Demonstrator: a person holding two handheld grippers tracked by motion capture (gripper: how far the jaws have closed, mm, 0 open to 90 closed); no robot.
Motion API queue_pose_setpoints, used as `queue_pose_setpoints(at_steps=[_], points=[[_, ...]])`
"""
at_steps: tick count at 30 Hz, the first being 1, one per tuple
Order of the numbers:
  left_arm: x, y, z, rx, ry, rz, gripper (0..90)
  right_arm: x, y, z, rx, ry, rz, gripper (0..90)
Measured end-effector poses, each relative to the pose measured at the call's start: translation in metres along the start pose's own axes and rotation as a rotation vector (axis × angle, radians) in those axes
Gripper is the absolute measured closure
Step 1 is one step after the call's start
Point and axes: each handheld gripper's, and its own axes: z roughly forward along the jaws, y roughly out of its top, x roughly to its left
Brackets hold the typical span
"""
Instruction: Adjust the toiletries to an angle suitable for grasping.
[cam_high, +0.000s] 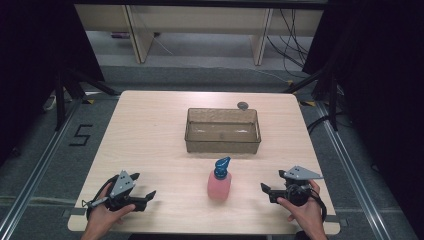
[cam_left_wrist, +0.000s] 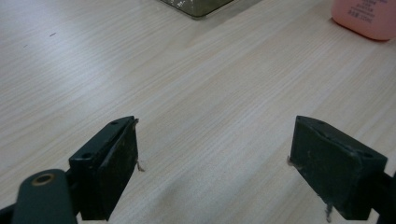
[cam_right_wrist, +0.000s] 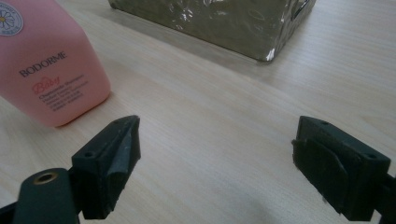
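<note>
The pink pump bottle stands upright on the wooden table, between the two grippers and apart from both. From the high view its blue pump head shows, tilted toward the far side. The right gripper view shows instead the printed label on the pink body, with the words BODORME and Baby and a daisy badge at the upper corner; the pump head is cut off above that picture. In the left gripper view a corner of the bottle's pink base shows at the upper right, well ahead of the jaws.

The right gripper rests low near the table's near edge, to the bottle's right, jaws spread wide with nothing between them; in its own view the bottle sits just ahead of and outside the left-hand jaw, bare wood between the pads. The left gripper lies on the other side, jaws likewise spread and empty, with open wood in front of it.

Beyond the bottle, farther from both grippers, stands a clear brownish plastic bin; the right gripper view shows its crinkled wall and near corner. A small grey round object lies just behind the bin. A broad strip of bare tabletop separates bottle and bin, and the table's left half is open.
</note>
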Motion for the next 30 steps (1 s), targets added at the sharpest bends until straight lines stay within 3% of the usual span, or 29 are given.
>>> queue_pose_setpoints(at_steps=[7,12,15,17,24,25,26,29,30], points=[[0.0,0.0,0.0,0.001,0.004,-0.006,14.8,0.004,0.001,0.0,-0.002,0.017,0.028,16.0],[0.0,0.0,-0.001,0.004,0.009,-0.002,14.8,0.005,0.001,0.0,-0.008,0.022,0.023,16.6],[0.0,0.0,-0.001,0.003,0.009,-0.002,14.8,0.005,0.003,0.0,-0.034,0.023,-0.023,16.5],[0.001,0.0,0.0,-0.001,0.008,-0.003,14.8,0.01,0.004,-0.002,-0.028,0.042,0.014,16.7],[0.002,0.0,0.0,0.003,0.011,0.01,14.8,0.015,0.006,-0.003,-0.056,0.053,-0.031,17.2],[0.001,0.0,0.0,0.002,0.008,0.005,14.8,0.015,0.006,-0.003,-0.056,0.053,-0.031,17.2],[0.001,0.0,0.0,0.003,0.008,-0.002,14.8,0.019,0.006,-0.002,-0.058,0.061,0.003,17.3],[0.002,0.0,0.0,0.002,0.011,0.009,14.8,0.019,0.007,-0.002,-0.063,0.066,-0.028,17.5],[0.0,0.0,0.0,-0.006,0.005,-0.007,14.8,0.021,0.007,-0.002,-0.068,0.072,-0.027,17.5]])
